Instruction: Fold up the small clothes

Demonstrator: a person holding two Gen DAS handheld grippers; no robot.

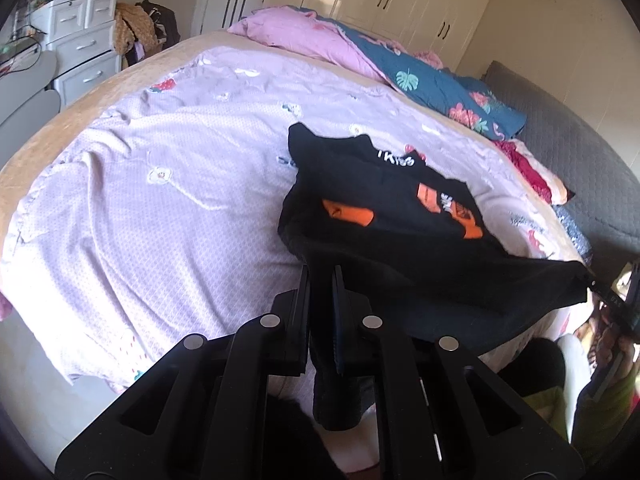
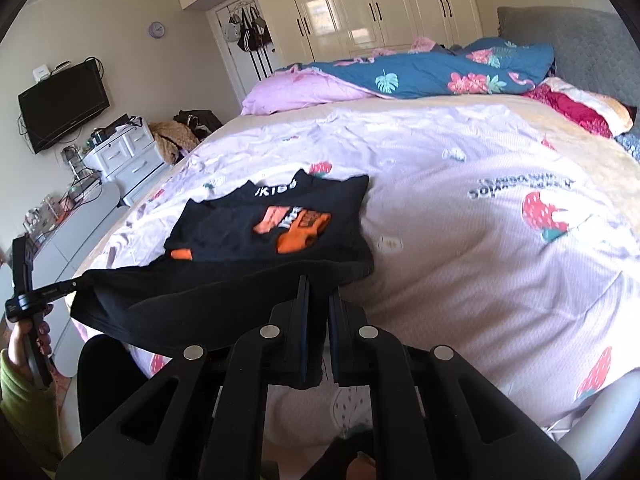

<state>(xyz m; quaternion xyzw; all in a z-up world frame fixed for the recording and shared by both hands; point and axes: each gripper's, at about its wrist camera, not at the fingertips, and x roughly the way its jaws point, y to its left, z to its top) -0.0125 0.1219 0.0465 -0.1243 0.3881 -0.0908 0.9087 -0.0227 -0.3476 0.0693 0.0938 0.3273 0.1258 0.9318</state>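
Ahead of both claws I saw the bed's lilac sheet (image 2: pixel 460 240) spread wide, its near edge just under my fingers, with open sheet beyond the right claw. The black shirt (image 1: pixel 384 204) lay flat ahead, its near hem lifted off the sheet. My left gripper (image 1: pixel 320 276) was pinched on one hem corner, cloth hanging between its fingers; my right gripper (image 2: pixel 318 284) was pressed together on the other corner.
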